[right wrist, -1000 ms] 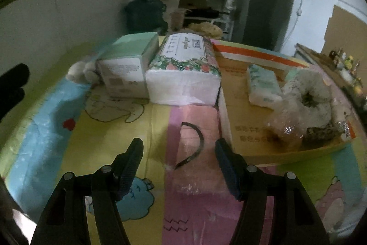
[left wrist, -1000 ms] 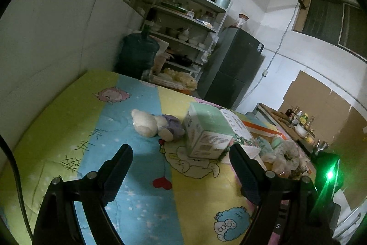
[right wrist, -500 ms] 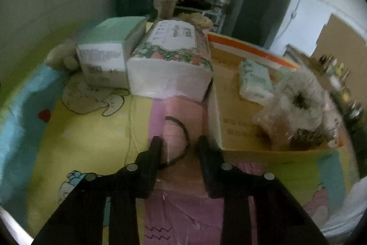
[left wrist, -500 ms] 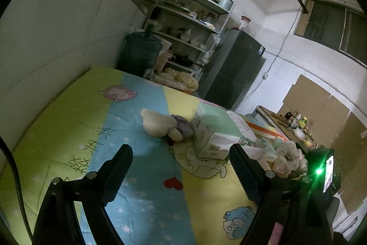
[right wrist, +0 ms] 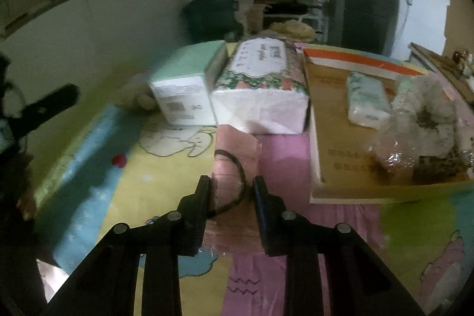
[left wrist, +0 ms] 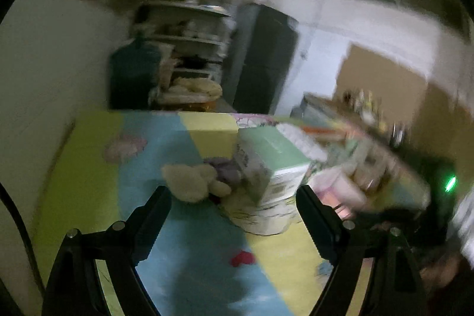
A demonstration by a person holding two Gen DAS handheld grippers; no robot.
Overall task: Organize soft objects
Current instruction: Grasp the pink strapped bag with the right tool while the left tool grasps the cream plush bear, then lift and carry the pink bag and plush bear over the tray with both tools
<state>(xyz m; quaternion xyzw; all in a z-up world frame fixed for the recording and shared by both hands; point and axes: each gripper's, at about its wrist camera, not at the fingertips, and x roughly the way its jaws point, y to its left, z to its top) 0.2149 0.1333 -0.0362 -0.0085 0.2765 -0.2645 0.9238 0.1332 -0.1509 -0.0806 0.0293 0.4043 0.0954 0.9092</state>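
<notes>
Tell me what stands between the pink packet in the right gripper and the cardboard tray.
Nothing visible does. The right hand-held gripper is closing, the pink packet between its fingers; only bare pink sheet separates it from the cardboard tray, whose low wall it must clear.

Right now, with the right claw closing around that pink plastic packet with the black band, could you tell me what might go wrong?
The right claw is closing on the thin pink packet; the film may crumple or slip free. The black band lies loose and could drop out. Lifting towards the cardboard tray, the packet could catch its near edge or nudge the floral tissue pack.
</notes>
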